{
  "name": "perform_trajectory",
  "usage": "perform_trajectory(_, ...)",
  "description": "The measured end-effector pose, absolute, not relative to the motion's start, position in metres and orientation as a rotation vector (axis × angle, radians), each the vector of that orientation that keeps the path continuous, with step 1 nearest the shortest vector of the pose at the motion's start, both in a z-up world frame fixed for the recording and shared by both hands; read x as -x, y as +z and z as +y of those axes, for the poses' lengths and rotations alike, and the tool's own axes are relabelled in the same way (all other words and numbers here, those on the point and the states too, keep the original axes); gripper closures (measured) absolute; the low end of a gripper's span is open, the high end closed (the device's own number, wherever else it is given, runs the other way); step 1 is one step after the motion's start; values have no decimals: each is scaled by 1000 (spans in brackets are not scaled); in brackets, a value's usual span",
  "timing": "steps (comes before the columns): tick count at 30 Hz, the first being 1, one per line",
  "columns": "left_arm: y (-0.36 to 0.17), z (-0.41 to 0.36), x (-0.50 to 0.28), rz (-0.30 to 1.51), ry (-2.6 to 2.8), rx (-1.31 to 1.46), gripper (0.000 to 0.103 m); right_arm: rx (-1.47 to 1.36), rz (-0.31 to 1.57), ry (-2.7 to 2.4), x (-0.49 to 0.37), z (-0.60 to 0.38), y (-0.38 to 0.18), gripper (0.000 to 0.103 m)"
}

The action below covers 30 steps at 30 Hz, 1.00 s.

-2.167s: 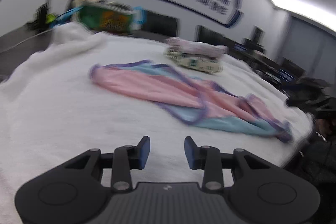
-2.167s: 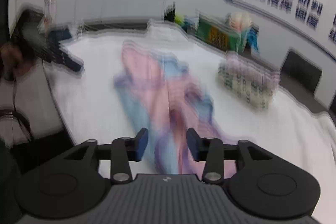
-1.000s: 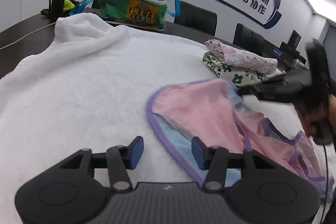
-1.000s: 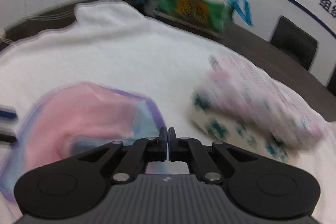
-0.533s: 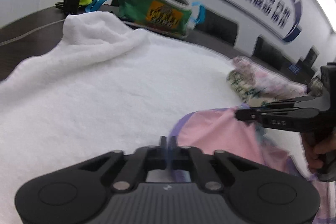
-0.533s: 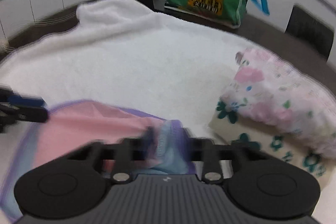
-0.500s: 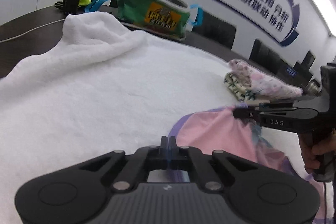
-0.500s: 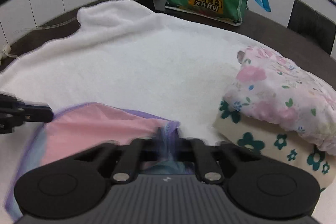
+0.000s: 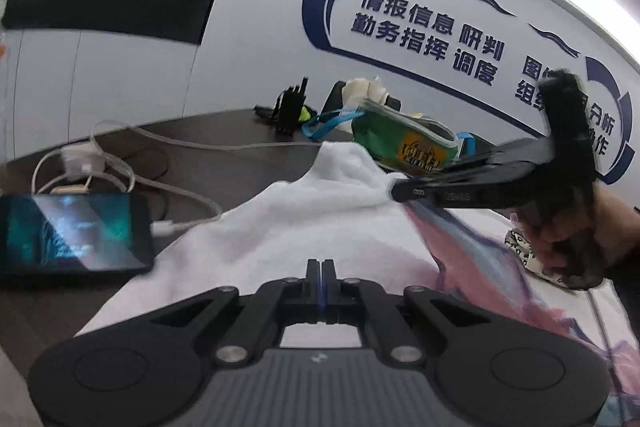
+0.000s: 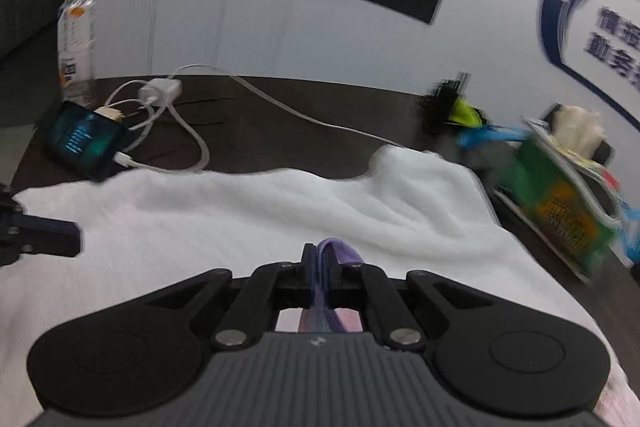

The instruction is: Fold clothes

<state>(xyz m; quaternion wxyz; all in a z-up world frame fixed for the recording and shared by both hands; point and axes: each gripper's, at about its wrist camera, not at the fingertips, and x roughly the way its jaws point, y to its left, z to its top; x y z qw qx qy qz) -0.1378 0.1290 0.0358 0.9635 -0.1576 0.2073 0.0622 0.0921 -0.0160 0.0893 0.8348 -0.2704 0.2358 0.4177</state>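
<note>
The left gripper (image 9: pixel 320 269) is showing its 2 fingers pressed together, with only a thin blue line between the pads; whether cloth is caught there cannot be told from either view. The right gripper (image 10: pixel 320 259) is clamping a purple-trimmed edge of the pink garment (image 9: pixel 472 259), a loop of purple binding (image 10: pixel 340 251) poking out just past its fingertips. In the left wrist view that garment is hanging from the right gripper (image 9: pixel 404 189) and trailing down to the white towel (image 9: pixel 304 223), its long axis running from the raised corner toward the near right, pale blue and purple streaks showing along it.

The towel is covering the near part of the dark desk (image 10: pixel 260 131). Past its left edge, 1 phone (image 10: pixel 82 139) is lying screen-up and lit, a white cable (image 10: pixel 188 143) plugged into it and leading to 1 white charger (image 10: pixel 160 91). Near the desk's far left corner 1 clear bottle (image 10: pixel 74 43) with an orange label is standing upright. Toward the far right edge 1 green bag (image 9: pixel 404 143) with blue straps is sitting; its yellow print is too blurred to read. The far wall is carrying blue Chinese lettering (image 9: pixel 428 31), including "情报信息 研判" and "勤务指挥 调度".
</note>
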Motion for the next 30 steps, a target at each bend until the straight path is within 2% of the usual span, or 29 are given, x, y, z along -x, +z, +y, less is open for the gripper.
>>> perform_trajectory(5,20,133,120,508,65,327,93,623,578,806,-109,-5,72,100)
perform_trajectory(8,12,123,100,548,-28,346,80,622,611,750,-115,-17,68,95)
perform_trajectory(9,11,118,95,553,-51,349,77,609,617,728,-115,-27,70,92)
perform_trajectory(11,9,107,91,554,-83,341,76,585,628,684,-116,-49,73,86)
perform_trajectory(14,8,95,87,556,-115,331,74,548,643,619,-116,-82,78,72)
perform_trajectory(16,8,94,86,556,-105,330,69,524,652,637,-114,-93,82,60)
perform_trajectory(18,8,94,86,557,-88,330,69,513,665,661,-115,-93,78,56)
perform_trajectory(30,18,67,55,601,-156,270,62,473,757,745,-143,-77,42,55)
